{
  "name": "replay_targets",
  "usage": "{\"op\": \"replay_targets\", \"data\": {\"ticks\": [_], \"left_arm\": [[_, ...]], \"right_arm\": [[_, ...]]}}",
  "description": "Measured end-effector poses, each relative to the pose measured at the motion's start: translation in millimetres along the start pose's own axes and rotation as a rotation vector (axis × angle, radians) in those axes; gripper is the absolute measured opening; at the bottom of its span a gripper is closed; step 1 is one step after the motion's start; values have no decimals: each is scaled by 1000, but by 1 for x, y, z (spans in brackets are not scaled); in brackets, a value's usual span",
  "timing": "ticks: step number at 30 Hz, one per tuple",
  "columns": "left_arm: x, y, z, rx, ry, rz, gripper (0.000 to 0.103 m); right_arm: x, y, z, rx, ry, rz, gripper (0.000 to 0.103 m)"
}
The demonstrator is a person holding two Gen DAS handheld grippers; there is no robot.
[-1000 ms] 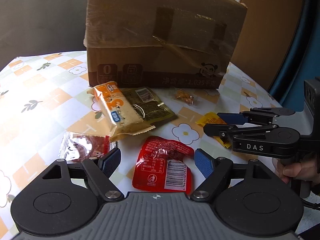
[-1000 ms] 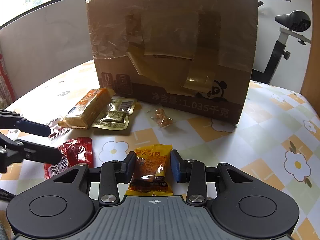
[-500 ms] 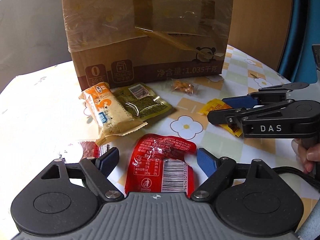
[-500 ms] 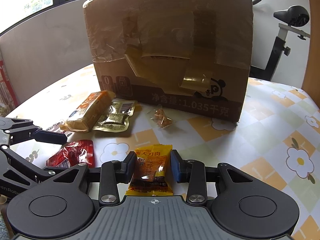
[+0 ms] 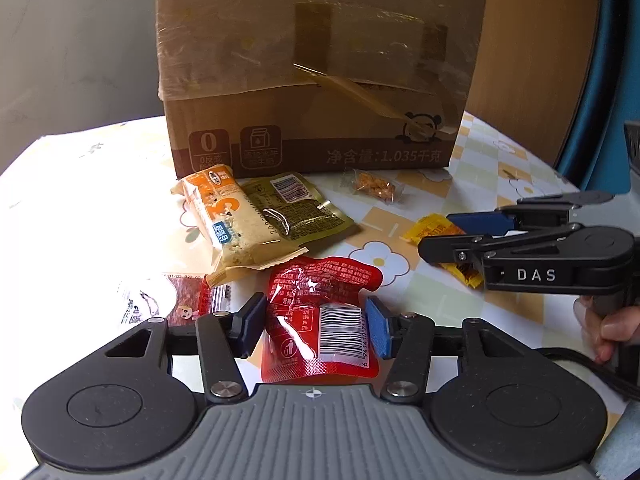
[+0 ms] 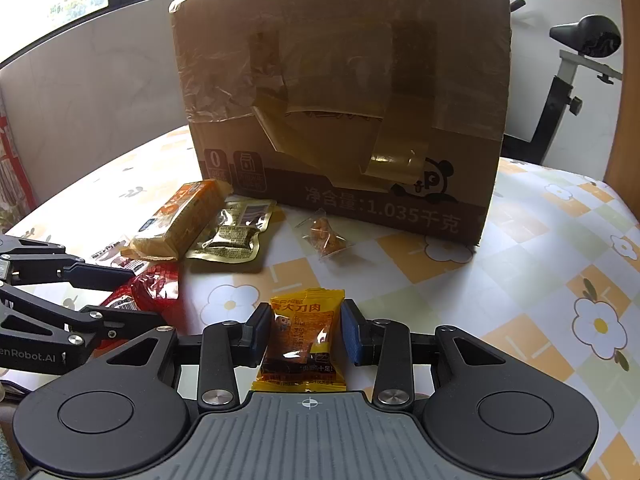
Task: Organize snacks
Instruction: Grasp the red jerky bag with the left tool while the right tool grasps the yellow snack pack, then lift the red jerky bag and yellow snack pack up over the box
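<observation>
Closing in from wide apart, the left gripper [image 5: 316, 330] is pinching the red packet [image 5: 320, 320] lying on the table [image 5: 520, 184], readying a lift. Meanwhile the right gripper [image 6: 306, 334] is staying narrowly clamped on the yellow packet [image 6: 304, 336], near the cardboard box [image 6: 344, 92].

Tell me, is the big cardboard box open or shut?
Shut on the side we see: brown tape holds the flap of the cardboard box, with one strip peeling. Its top is out of view.

The taped cardboard box [image 6: 344, 120] is blocking the far side of the tabletop [image 6: 540, 280]. Bare cloth is lying open to its right; packets are crowding the left, around the orange bar [image 5: 224, 220] and olive pouch [image 5: 300, 212].
</observation>
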State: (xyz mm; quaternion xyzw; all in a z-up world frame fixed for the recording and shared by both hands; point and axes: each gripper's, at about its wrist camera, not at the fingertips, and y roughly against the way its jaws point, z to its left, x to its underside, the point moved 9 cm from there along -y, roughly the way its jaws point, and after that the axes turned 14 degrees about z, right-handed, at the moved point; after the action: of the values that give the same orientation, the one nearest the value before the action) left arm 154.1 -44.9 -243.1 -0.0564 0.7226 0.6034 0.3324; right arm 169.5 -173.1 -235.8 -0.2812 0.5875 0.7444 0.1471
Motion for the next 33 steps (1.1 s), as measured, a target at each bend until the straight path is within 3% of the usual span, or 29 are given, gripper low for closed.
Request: {"op": "replay_targets", "data": {"ticks": [11, 17, 33], "left_arm": [[-2, 2, -4, 27, 5, -7, 54], [-11, 16, -7, 43, -17, -55, 54], [-53, 74, -4, 73, -13, -235, 54]], "right_arm": [[0, 0, 0, 5, 6, 6, 34], [-5, 8, 3, 8, 28, 4, 34], [-59, 78, -6, 34, 42, -159, 34]]}}
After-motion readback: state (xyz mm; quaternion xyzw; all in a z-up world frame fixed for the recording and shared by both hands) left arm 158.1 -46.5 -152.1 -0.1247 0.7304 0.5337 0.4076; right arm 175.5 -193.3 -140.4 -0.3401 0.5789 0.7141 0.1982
